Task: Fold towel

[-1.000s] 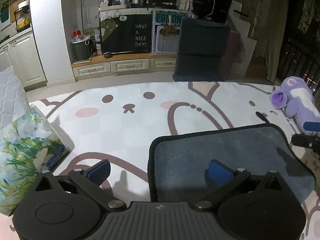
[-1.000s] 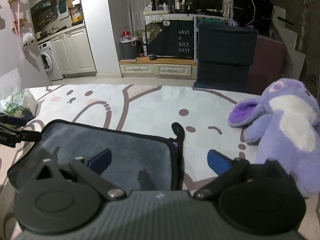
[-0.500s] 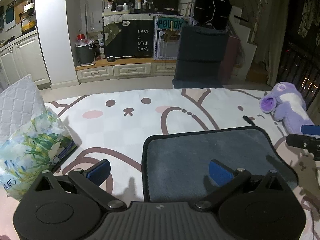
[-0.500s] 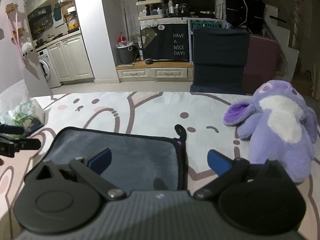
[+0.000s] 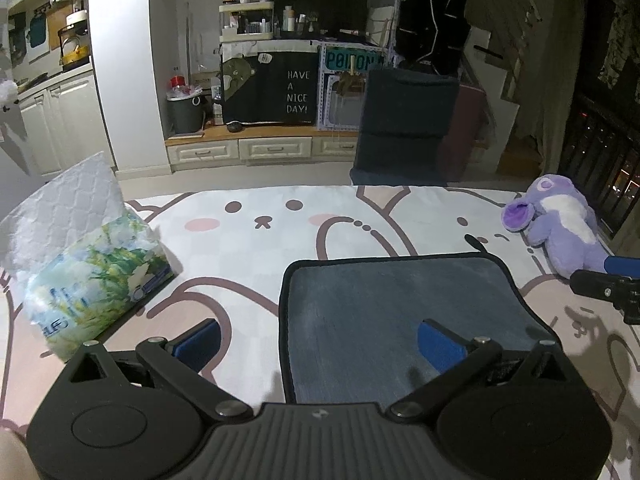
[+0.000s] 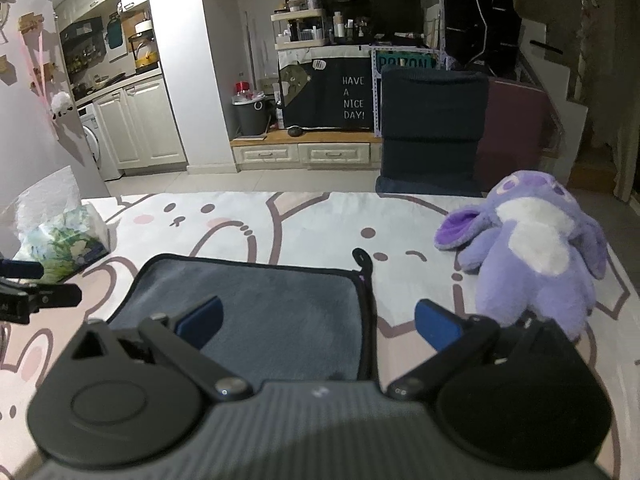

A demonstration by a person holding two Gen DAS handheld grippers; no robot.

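A grey towel [image 5: 396, 304] with a black border lies flat on the cartoon-print sheet; it also shows in the right wrist view [image 6: 276, 300]. My left gripper [image 5: 318, 344] is open and empty, raised above the towel's near left edge. My right gripper [image 6: 318, 324] is open and empty, raised above the towel's near right edge, with a black hanging loop [image 6: 363, 258] at the far right corner. The right gripper's tip shows in the left wrist view [image 5: 604, 284], and the left gripper's tip shows in the right wrist view [image 6: 36, 300].
A tissue pack [image 5: 92, 280] with a floral print sits left of the towel, also in the right wrist view [image 6: 60, 240]. A purple plush toy [image 6: 532, 252] lies right of the towel. A dark folded chair [image 5: 404, 128] and cabinets stand beyond the far edge.
Both grippers have pulled back and up from the towel, staying open. The towel lies in the same place, seen from farther away.
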